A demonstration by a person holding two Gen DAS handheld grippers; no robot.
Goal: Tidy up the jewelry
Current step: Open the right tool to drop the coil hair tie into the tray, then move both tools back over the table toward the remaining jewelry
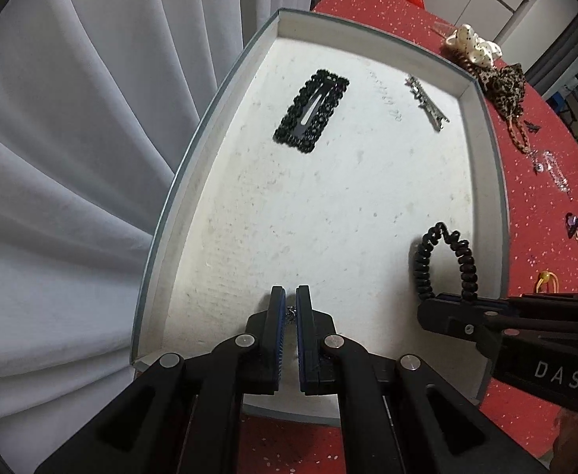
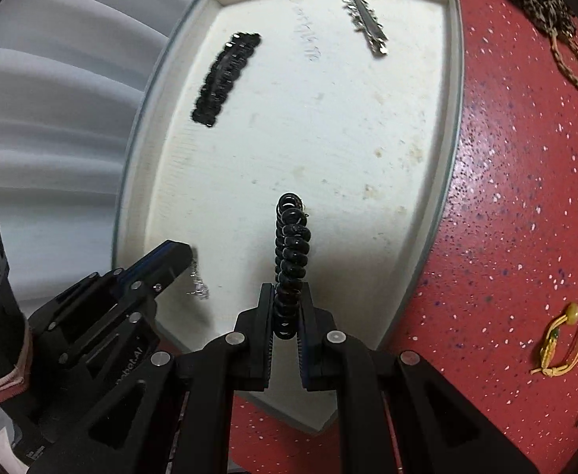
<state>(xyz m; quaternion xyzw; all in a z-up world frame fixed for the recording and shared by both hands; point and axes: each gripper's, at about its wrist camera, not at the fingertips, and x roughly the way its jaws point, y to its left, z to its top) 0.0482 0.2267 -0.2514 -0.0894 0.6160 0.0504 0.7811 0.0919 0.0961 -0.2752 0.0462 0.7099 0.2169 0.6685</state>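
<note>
White-lined tray on the red speckled table, contents as I am seeing them: black beaded clip lying at 11 o'clock, silver clip at 1 o'clock. My right gripper is clamping the black spiral hair tie over the tray's near end. My left gripper is pinching a thin silver chain, fingers nearly together.

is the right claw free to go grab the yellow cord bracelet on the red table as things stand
Probably not yet: the right claw is shut on the black spiral hair tie over the white tray. The yellow cord bracelet itself lies unobstructed.
</note>
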